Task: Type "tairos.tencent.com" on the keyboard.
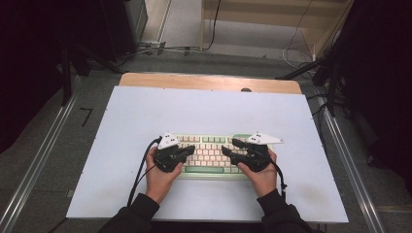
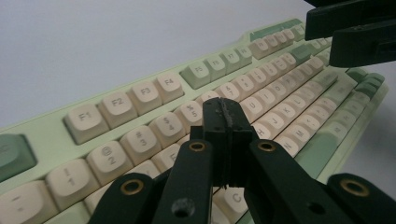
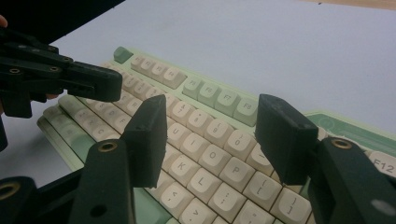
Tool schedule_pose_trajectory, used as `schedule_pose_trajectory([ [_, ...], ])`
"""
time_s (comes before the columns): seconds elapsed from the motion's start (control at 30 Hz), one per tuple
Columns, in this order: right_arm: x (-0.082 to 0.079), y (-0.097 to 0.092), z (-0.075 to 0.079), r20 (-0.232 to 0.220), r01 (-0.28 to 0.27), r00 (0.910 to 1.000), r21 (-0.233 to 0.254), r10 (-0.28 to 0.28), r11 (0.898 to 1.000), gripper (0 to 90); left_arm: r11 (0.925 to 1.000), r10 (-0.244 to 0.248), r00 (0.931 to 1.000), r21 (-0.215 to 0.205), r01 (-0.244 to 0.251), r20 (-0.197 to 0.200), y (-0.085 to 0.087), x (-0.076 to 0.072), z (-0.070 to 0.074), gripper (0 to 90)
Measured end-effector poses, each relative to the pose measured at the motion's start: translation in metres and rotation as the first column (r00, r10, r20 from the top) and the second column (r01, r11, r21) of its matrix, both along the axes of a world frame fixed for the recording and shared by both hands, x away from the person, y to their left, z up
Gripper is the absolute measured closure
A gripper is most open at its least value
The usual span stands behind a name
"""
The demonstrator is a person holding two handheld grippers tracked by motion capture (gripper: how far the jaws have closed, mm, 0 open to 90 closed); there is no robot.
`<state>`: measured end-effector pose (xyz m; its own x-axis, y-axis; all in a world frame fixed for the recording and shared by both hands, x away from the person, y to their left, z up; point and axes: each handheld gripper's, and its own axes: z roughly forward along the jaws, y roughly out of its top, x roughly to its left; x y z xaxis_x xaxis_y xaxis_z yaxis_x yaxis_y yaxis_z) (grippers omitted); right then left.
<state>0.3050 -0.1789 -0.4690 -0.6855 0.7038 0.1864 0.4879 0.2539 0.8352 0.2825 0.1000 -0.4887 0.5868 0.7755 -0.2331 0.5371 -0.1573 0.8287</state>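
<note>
I have both grippers over the keyboard (image 1: 209,155), which lies near the table's (image 1: 145,107) front edge. My left gripper (image 2: 227,122) is pinched closed on nothing, poised above the number row; my right gripper (image 3: 217,140) stands wide. I judge typing barely begun.
</note>
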Motion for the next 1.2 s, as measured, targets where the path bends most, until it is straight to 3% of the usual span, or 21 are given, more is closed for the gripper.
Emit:
schedule_pose_trajectory([
  [0.43,0.001,-0.001,-0.001,-0.006,0.003,1.0,-0.006,-0.003,1.0,42.1,0.9983,-0.029,0.9994,0.051,0.029,-0.017,-0.02,0.009,0.001,90.0],
  [1.0,0.002,0.0,-0.002,-0.006,-0.004,1.0,-0.007,0.004,1.0,42.1,0.9972,-0.016,0.9993,0.073,0.019,-0.035,-0.023,0.014,-0.002,90.0],
  [1.17,0.002,-0.001,-0.001,-0.005,-0.002,1.0,-0.004,0.002,1.0,42.2,0.992,0.002,0.9984,0.126,0.005,-0.056,-0.026,0.015,-0.004,90.0],
  [1.2,0.002,-0.001,-0.001,-0.005,-0.002,1.0,-0.005,0.002,1.0,42.2,0.9925,-0.009,0.998,0.121,0.016,-0.063,-0.027,0.015,-0.004,90.0],
])
